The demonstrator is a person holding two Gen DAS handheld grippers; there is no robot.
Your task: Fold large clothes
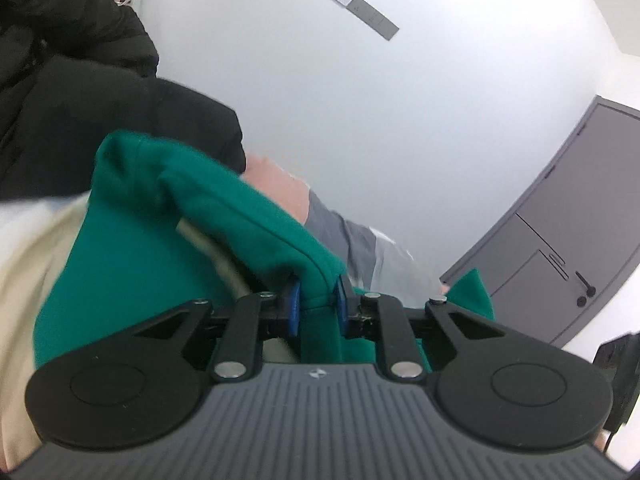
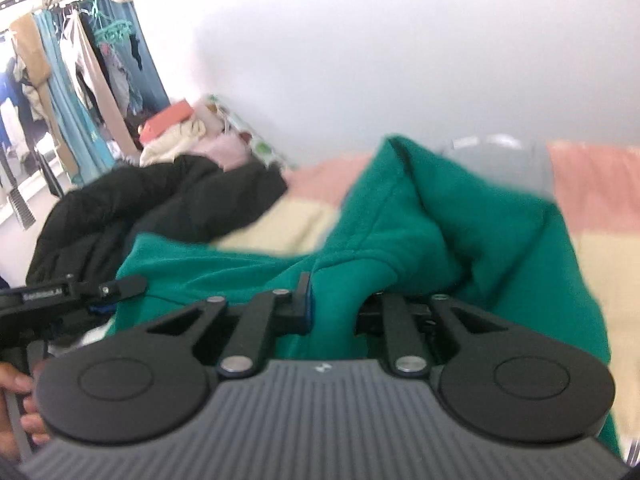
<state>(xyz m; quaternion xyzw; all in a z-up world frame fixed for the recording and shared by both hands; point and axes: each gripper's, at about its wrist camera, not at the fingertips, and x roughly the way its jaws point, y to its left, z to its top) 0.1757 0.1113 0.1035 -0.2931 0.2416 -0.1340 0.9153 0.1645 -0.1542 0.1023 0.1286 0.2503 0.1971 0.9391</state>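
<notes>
A large green sweatshirt [image 1: 168,248] lies bunched over a bed. My left gripper [image 1: 318,304] is shut on a thick fold of it, the cloth pinched between the blue pads [image 1: 294,300]. In the right wrist view the same green sweatshirt [image 2: 420,224] rises in folds, and my right gripper [image 2: 332,304] is shut on a bunched fold of it; its right finger is hidden by cloth. The left gripper [image 2: 108,290] also shows at the far left of that view, at the sweatshirt's other edge.
A black puffy jacket [image 2: 132,208] lies on the bed [image 2: 600,264], which has a cream and pink cover. A heap of clothes [image 2: 188,136] sits behind it and hanging garments [image 2: 72,80] at far left. A grey door [image 1: 560,224] stands in the white wall.
</notes>
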